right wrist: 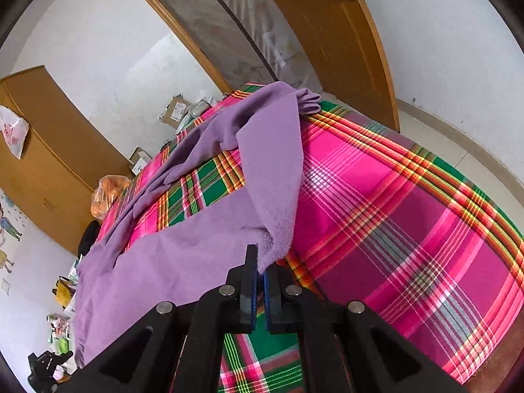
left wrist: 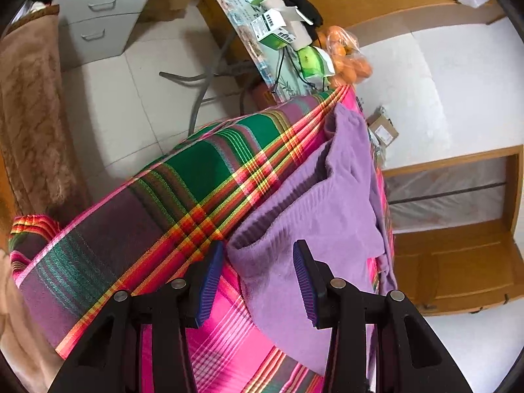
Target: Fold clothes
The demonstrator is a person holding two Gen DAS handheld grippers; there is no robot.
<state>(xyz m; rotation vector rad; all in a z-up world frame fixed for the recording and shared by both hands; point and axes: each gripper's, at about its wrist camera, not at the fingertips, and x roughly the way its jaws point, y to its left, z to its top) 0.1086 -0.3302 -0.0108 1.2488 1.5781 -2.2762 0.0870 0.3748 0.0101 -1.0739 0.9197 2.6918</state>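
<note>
Where plaid cloth (right wrist: 393,196) covers the bed (tiled floor (left wrist: 108,98)), wooden doors (right wrist: 344,42) stand.

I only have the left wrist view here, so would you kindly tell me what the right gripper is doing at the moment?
Observer: The right gripper is shut on a fuzzy edge of the purple garment.
Operator: Thank you. Does the garment lie flat on that side?
Observer: No, a strip of it rises from the pinched edge and runs back across the plaid cloth towards the far end.
Operator: Is there any bare cloth beside it?
Observer: Yes, to the right of the garment a wide pink stretch of plaid lies uncovered.
</note>
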